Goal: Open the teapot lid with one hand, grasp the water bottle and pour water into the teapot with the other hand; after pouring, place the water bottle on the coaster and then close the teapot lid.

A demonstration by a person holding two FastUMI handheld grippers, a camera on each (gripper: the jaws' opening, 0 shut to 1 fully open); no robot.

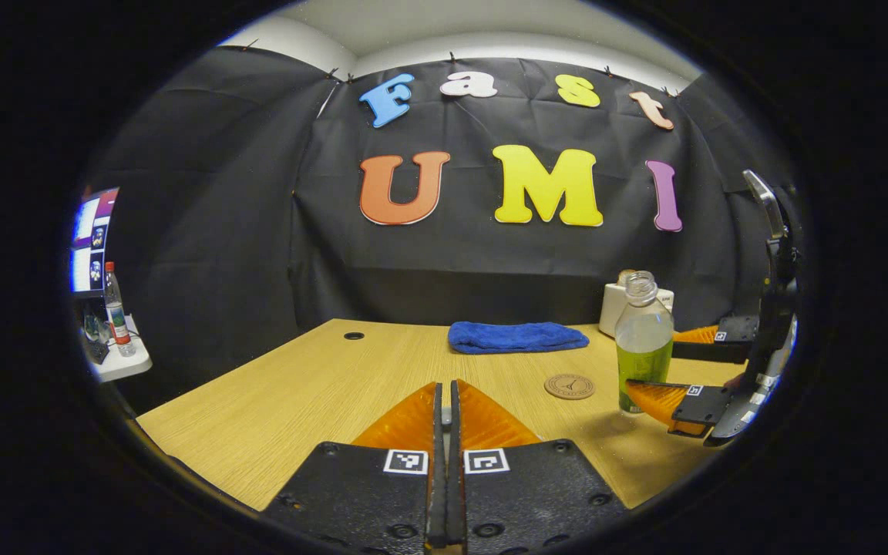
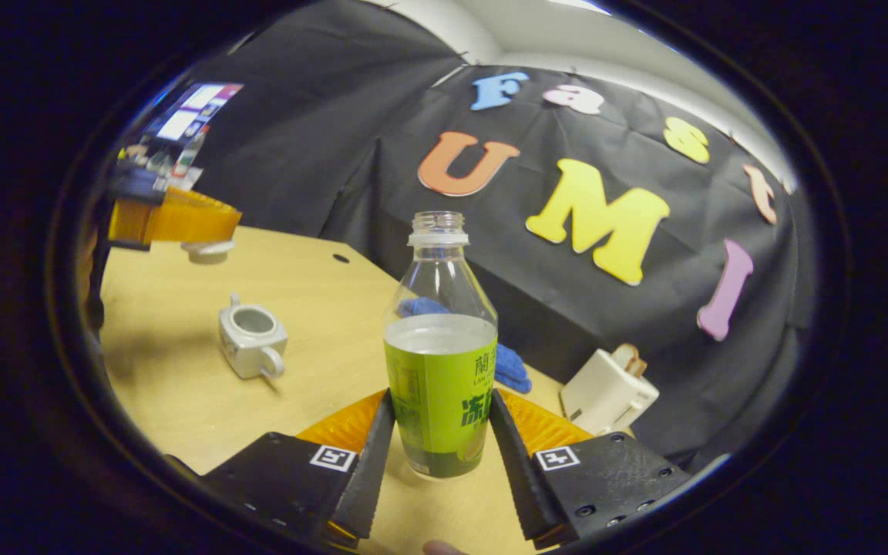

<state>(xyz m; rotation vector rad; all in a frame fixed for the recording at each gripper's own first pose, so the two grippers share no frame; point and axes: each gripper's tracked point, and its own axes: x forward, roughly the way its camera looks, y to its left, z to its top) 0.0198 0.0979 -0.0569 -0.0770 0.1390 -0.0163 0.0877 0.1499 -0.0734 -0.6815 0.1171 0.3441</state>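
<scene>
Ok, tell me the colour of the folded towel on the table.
Blue towel; clearest in the left gripper view.

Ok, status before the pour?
Left hand-held gripper shut on teapot lid, lifted. Right hand-held gripper straddling water bottle, grip unconfirmed. Teapot open, no obstacle between.

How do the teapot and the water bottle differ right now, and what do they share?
The teapot is squat and opaque white; the water bottle is tall and clear with a green label. The teapot has a side handle; the water bottle has none. Both stand upright on the table, tops open; the left gripper holds the teapot lid aloft.
</scene>
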